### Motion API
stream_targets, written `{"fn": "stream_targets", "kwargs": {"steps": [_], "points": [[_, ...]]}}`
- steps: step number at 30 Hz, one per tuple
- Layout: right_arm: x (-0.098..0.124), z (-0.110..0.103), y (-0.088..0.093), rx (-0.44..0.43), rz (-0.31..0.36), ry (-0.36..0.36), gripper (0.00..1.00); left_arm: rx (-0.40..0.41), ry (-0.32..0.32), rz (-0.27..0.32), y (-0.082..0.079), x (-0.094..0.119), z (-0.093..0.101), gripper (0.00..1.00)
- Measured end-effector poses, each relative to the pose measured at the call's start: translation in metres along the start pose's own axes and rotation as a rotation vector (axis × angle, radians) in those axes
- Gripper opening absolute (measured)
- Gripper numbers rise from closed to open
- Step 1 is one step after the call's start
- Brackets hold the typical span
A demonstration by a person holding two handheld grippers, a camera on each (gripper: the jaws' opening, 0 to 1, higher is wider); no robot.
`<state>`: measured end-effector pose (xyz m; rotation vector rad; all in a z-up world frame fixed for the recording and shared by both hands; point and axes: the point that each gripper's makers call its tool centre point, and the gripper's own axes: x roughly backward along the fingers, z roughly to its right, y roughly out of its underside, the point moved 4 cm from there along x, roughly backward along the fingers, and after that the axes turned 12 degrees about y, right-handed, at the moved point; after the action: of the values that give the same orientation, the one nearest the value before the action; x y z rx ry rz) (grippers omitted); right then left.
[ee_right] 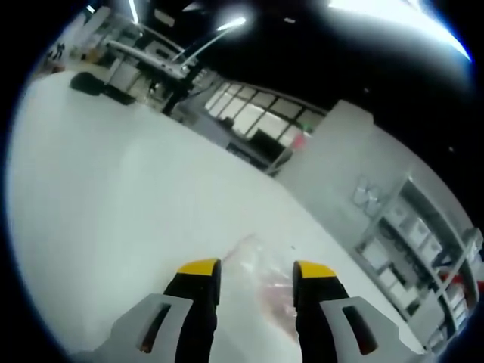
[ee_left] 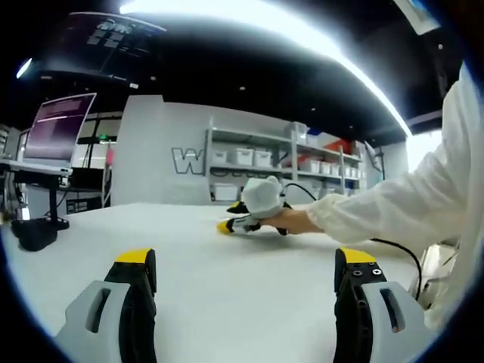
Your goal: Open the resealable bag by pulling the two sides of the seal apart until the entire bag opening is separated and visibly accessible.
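Right hand-held gripper (ee_right: 255, 274) jaws parted over crinkly clear bag (ee_right: 257, 283), matte white table (ee_right: 113, 204).

Resealable bag (ee_right: 253, 276): clear, thin plastic, lying flat on the white table in the lower centre of the right gripper view. A reddish tint shows through the film. Its near part sits between and just beyond the yellow jaw tips. The seal's condition, open or closed, cannot be determined; the film is blurred.
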<state>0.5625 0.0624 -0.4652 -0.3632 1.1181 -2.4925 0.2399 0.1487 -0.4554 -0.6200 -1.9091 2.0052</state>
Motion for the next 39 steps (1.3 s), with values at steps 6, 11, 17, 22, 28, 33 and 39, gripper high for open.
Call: {"fn": "stream_targets", "kwargs": {"steps": [6, 11, 17, 22, 28, 33, 39], "points": [[-0.003, -0.001, -0.001, 0.008, 0.008, 0.002, 0.34, -0.004, -0.001, 0.004, -0.003, 0.0, -0.001, 0.96], [-0.005, -0.002, 0.0, -0.003, 0.018, -0.001, 0.3, -0.003, 0.006, 0.008, -0.004, -0.002, 0.002, 0.96], [-0.004, -0.005, 0.001, -0.028, 0.028, -0.008, 0.24, -0.005, 0.007, 0.004, -0.003, -0.003, 0.003, 0.96], [-0.003, -0.006, 0.001, -0.059, 0.036, -0.01, 0.23, -0.005, 0.004, 0.004, -0.003, -0.003, 0.003, 0.96], [-0.002, -0.01, 0.0, -0.064, 0.06, -0.011, 0.18, -0.004, 0.003, 0.005, -0.003, -0.003, 0.003, 0.96], [-0.001, -0.017, -0.002, 0.0, 0.088, -0.023, 0.09, -0.005, 0.002, 0.004, -0.003, -0.003, 0.003, 0.96], [-0.002, -0.018, -0.002, 0.032, 0.101, -0.019, 0.02, -0.003, 0.001, 0.004, -0.003, -0.003, 0.003, 0.96]]}}
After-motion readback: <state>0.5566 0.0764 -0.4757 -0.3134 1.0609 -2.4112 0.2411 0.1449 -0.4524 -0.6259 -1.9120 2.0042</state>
